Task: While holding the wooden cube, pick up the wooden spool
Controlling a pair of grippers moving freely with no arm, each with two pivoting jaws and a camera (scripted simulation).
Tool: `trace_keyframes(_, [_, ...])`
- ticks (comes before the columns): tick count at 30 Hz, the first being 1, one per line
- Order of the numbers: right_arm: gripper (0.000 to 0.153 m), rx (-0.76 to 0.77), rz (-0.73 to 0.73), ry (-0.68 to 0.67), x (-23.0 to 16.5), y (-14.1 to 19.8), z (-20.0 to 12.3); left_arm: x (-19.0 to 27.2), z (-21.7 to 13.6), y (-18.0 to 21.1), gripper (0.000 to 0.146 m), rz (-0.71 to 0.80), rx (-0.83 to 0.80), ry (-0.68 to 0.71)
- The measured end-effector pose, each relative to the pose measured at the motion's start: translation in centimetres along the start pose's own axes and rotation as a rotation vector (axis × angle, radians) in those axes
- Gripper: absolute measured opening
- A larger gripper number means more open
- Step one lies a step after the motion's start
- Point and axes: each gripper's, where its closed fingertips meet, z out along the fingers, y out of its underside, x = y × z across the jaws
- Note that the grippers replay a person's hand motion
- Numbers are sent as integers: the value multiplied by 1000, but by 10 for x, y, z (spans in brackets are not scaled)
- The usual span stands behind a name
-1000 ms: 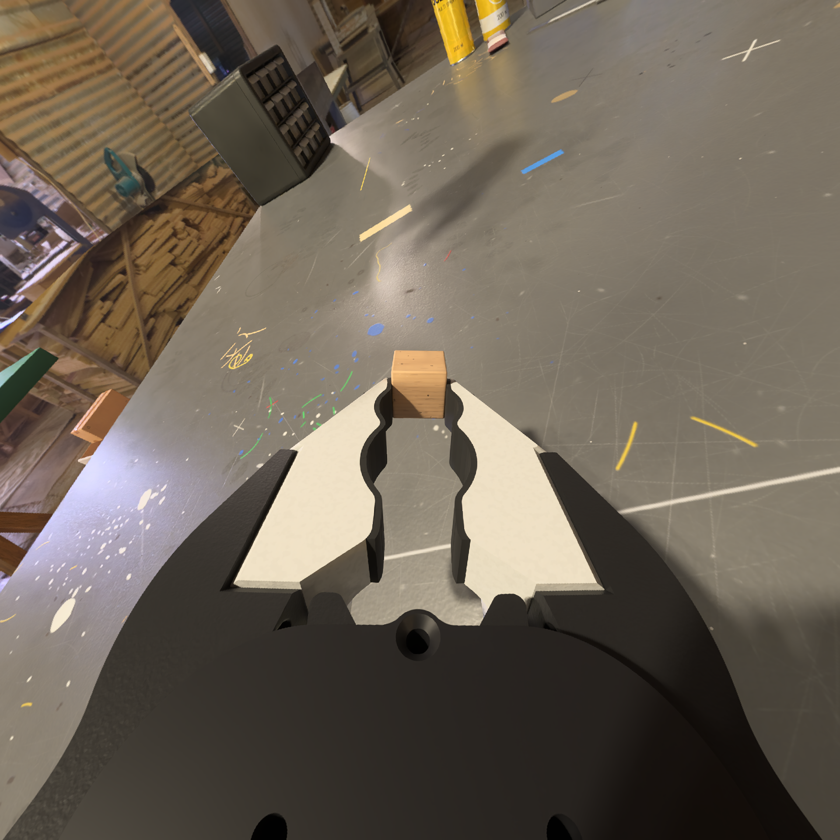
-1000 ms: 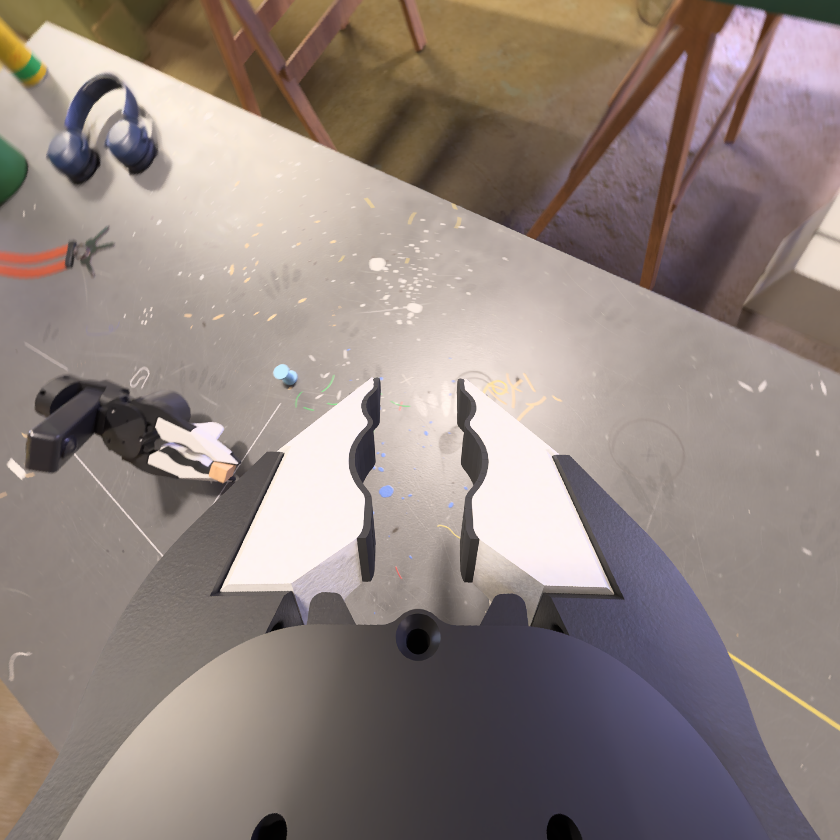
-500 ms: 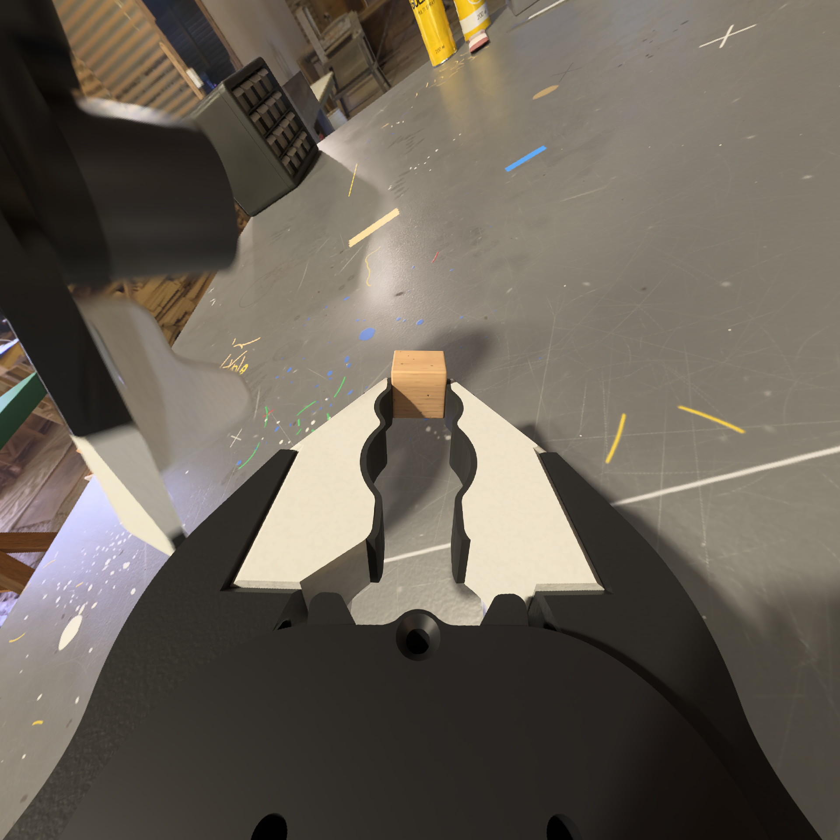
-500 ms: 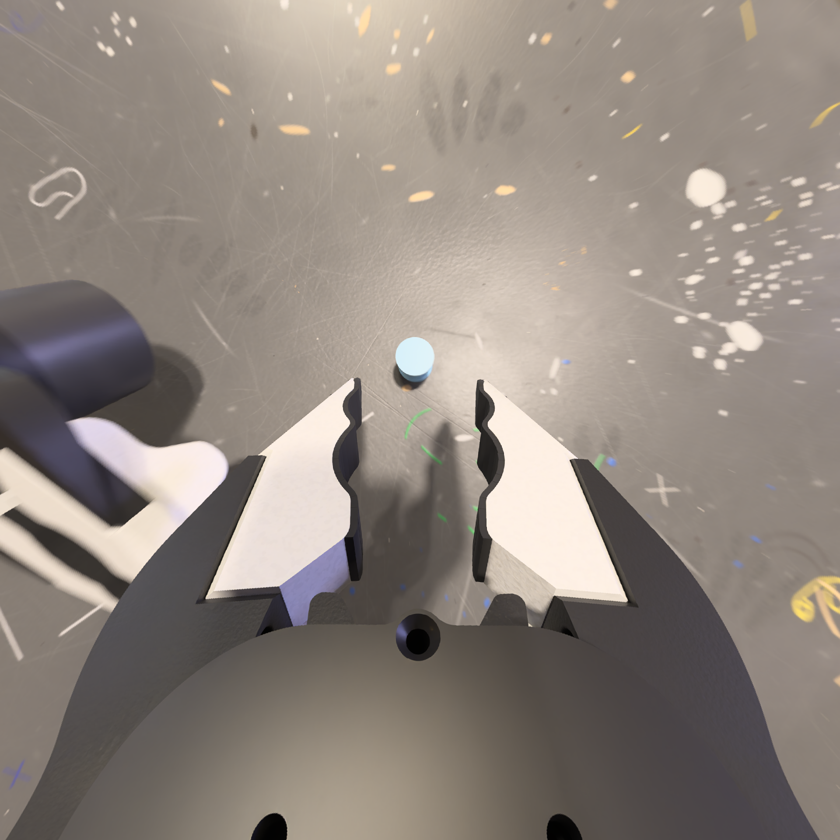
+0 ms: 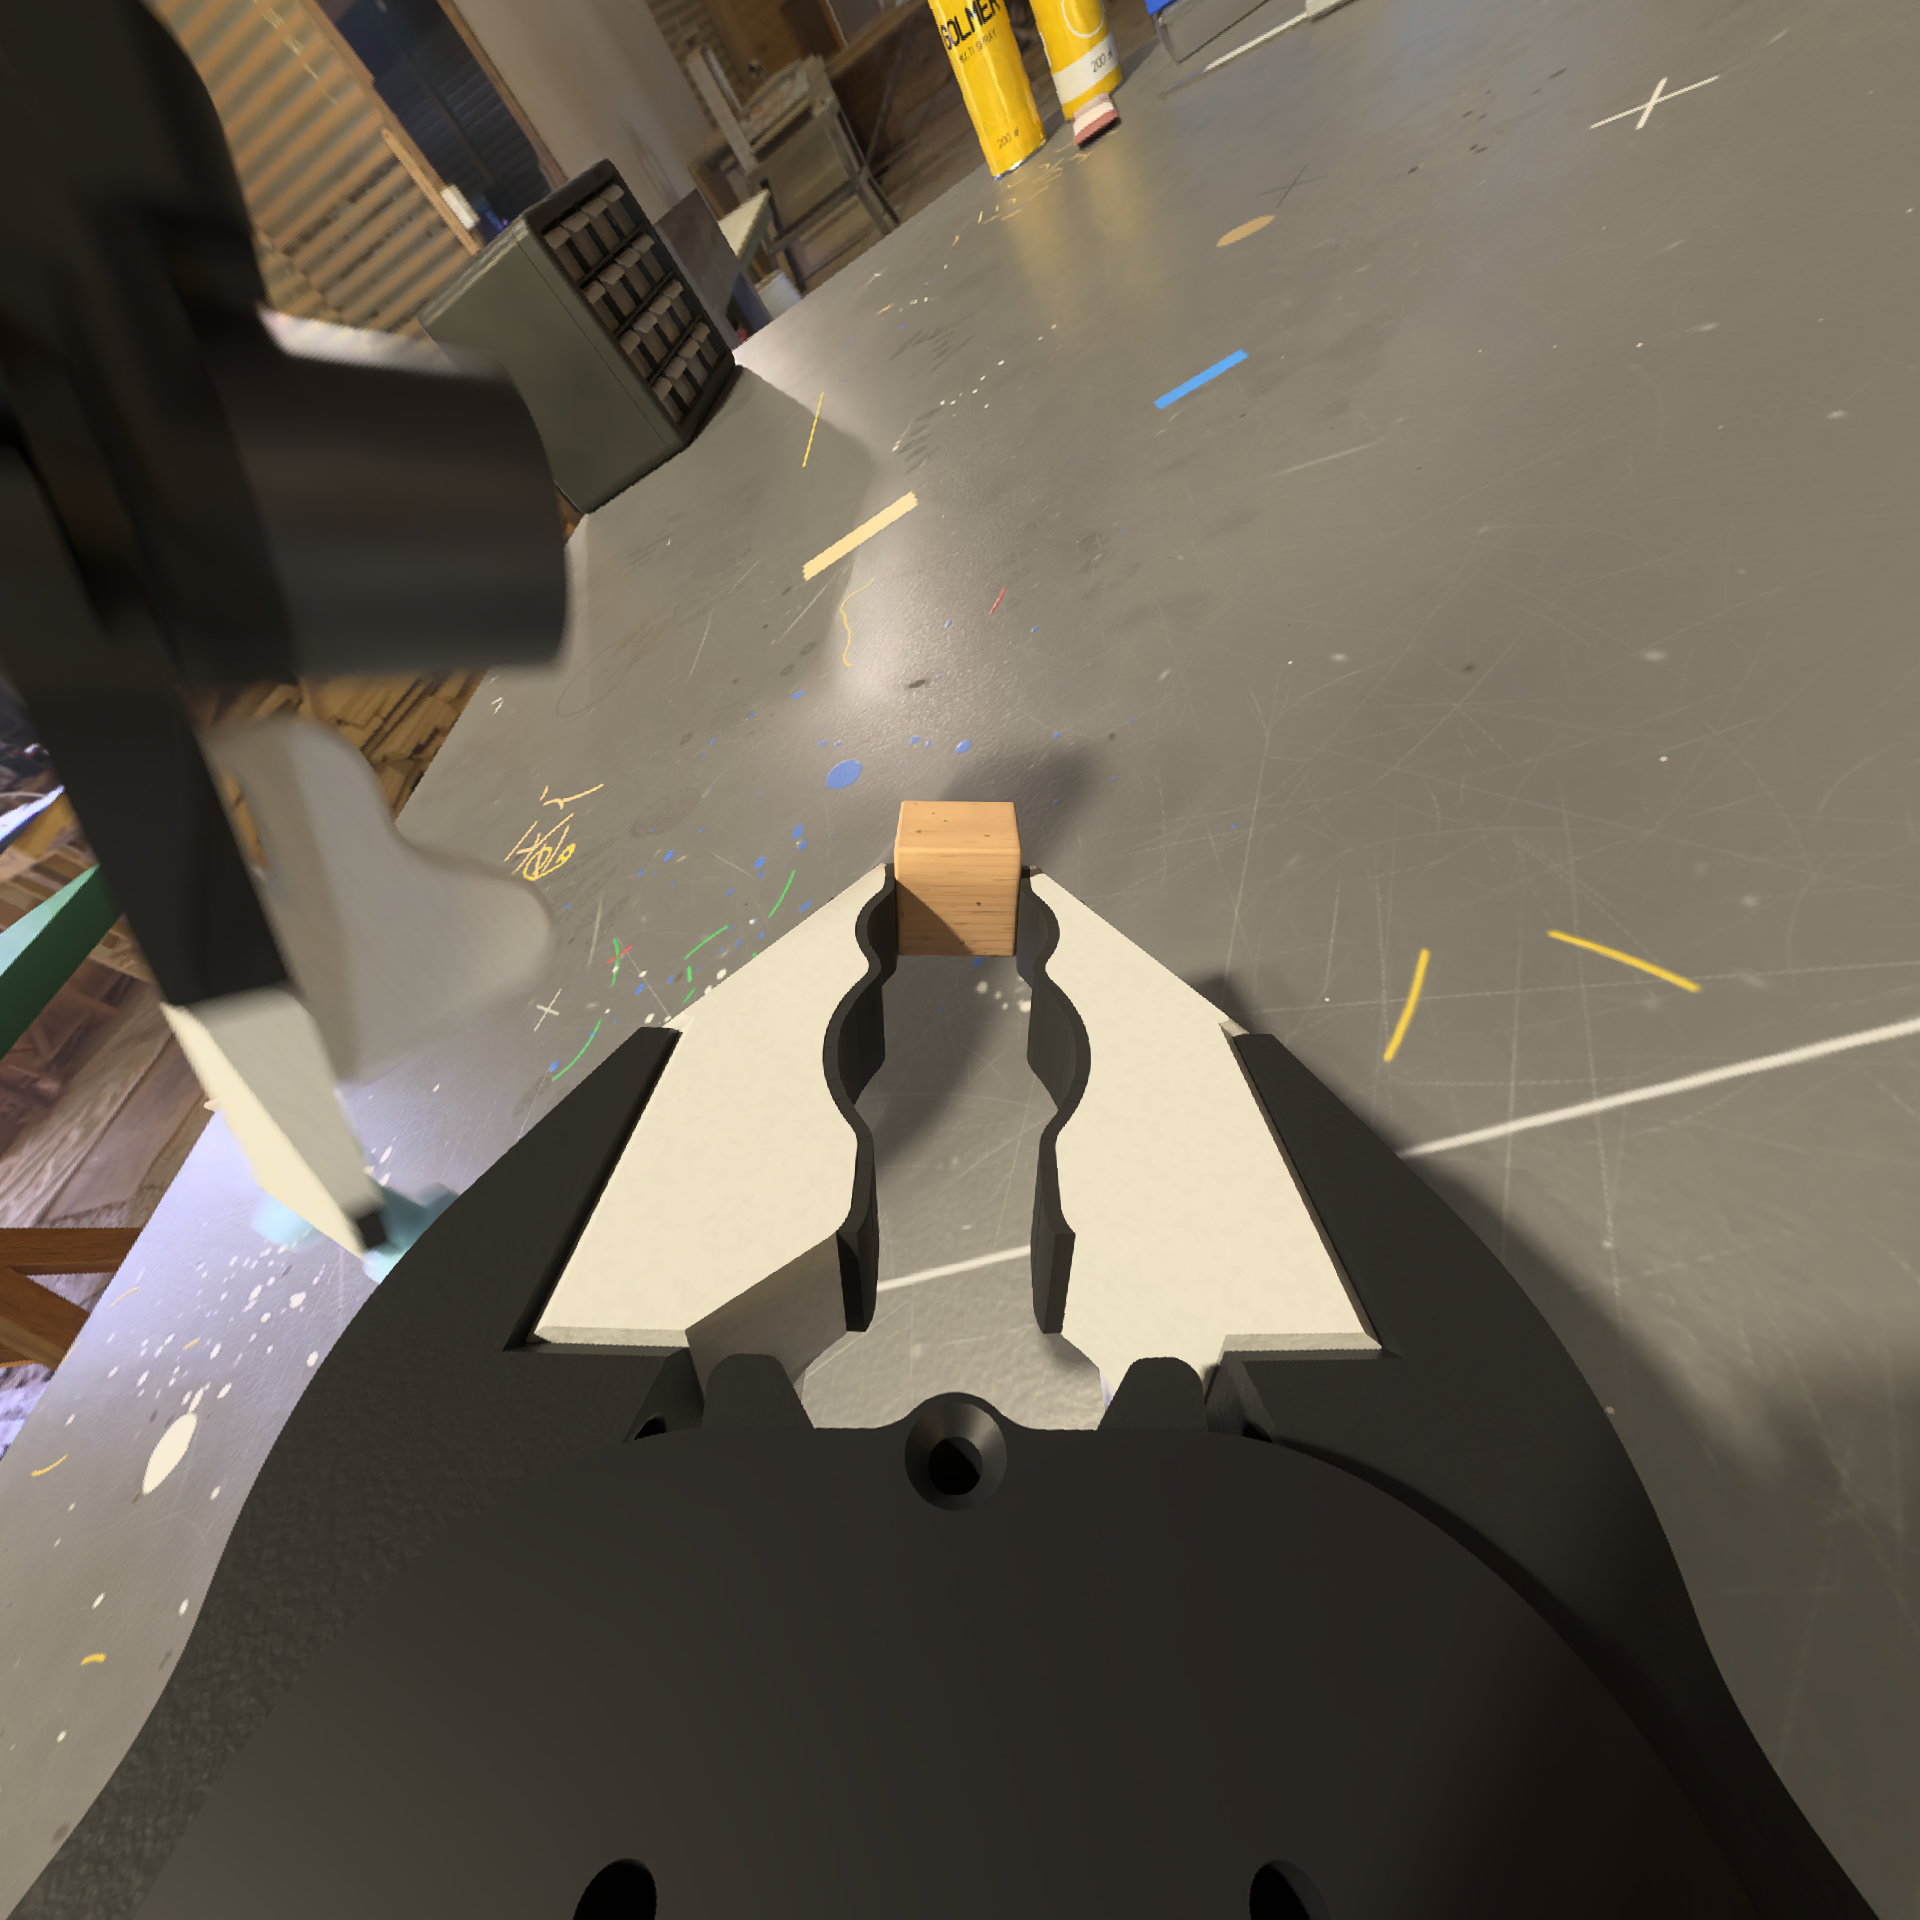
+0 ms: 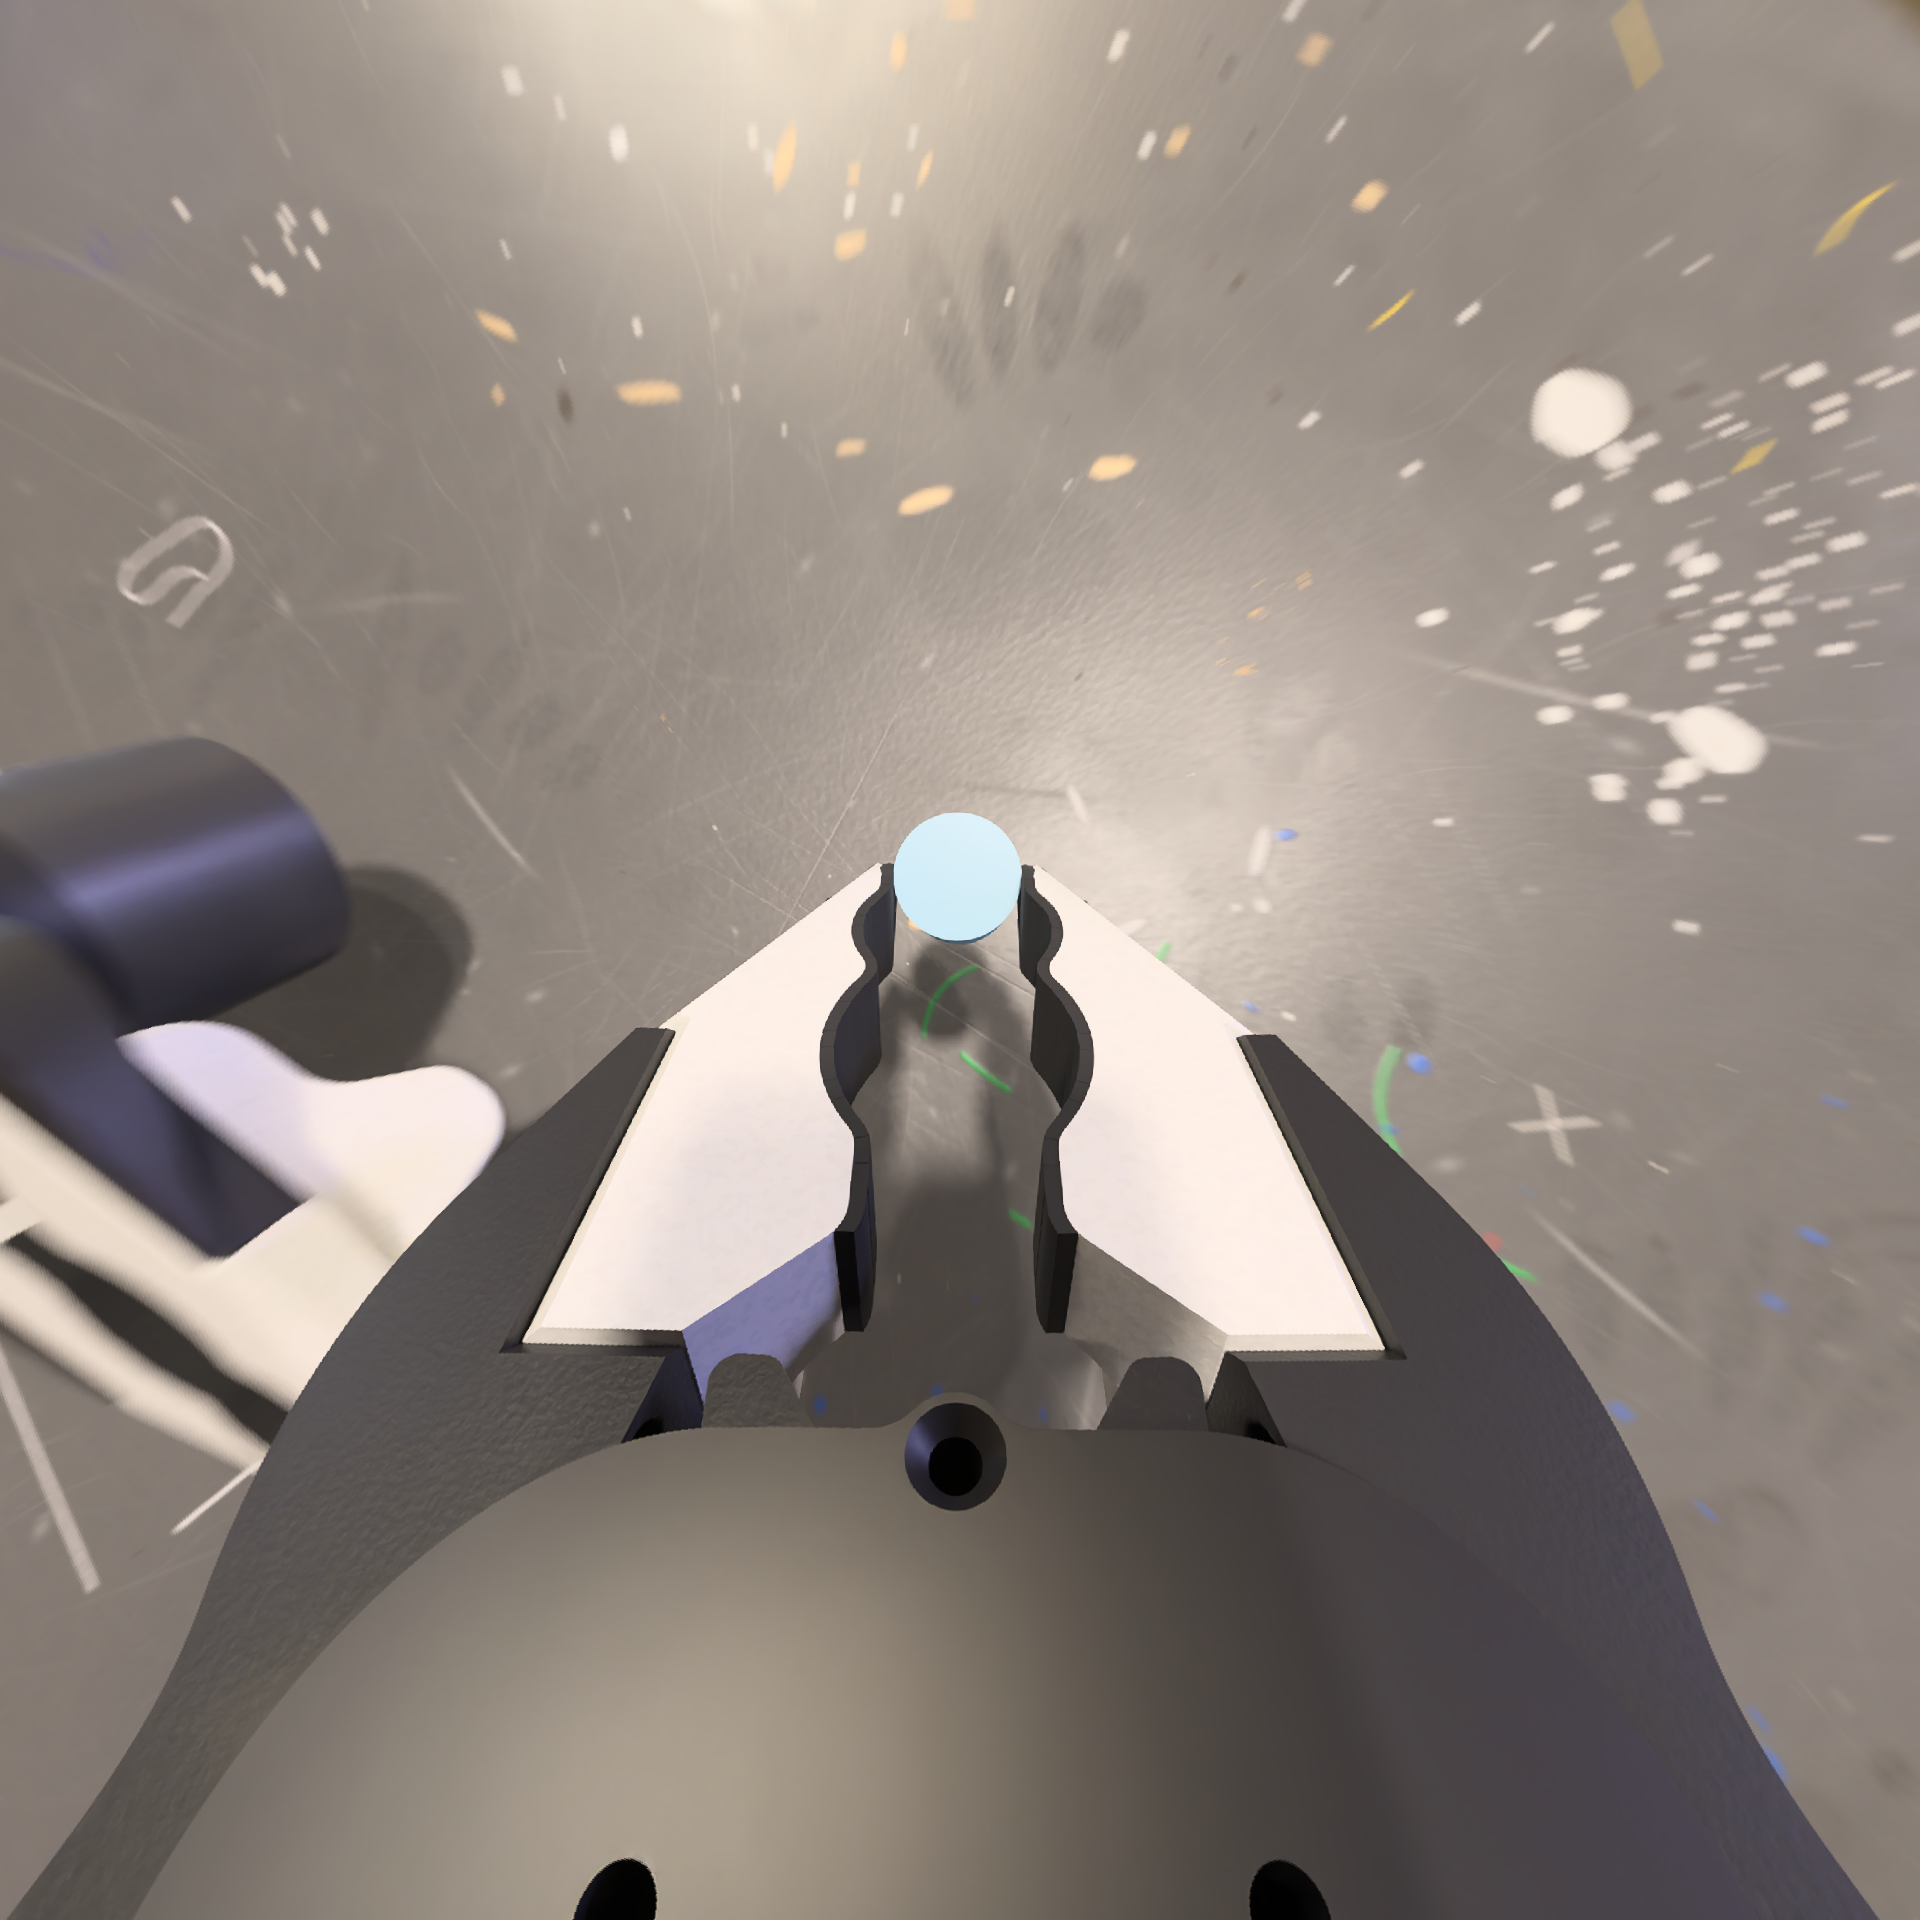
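Two grips were live at once: the left gripper (image 5: 956, 883) sat clamped on the wooden cube (image 5: 955, 879), a square-edged block of pale grain right at its fingertips, held clear above the scuffed grey worktop (image 5: 1455, 644). Right gripper (image 6: 957, 883) had its tips pressed against the wooden spool (image 6: 957, 876), whose smooth pale-blue round top showed between them; it looked light, stiff and liable to roll, so squeezing across its round sides seemed wisest.

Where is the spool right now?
In the right wrist view the pale blue spool sits dead centre between the tips of the right gripper, with the left gripper close by at lower left.
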Motion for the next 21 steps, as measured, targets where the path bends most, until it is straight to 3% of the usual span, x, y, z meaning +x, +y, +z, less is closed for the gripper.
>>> trace_keyframes(3, [23, 81, -6, 43, 7, -28, -61, 0, 0, 0, 21, -3, 2, 1])
trace_keyframes(7, [23, 139, -30, 210, 37, -64, -172, 0, 0, 0, 21, -5, -2, 3])
trace_keyframes(10, [23, 141, -28, 344, 69, -76, -253, 0, 1, 1, 21, -6, -6, 4])
trace_keyframes(12, [23, 117, 23, 376, 90, -72, -291, 0, 1, 1, 21, -9, -5, 4])
trace_keyframes(15, [23, 62, 89, 391, 124, -55, -321, -1, 1, 1, 21, -14, -7, 2])
trace_keyframes(21, [23, -3, 219, 382, 173, -22, -329, -3, 1, 1, 21, -25, -8, -2])
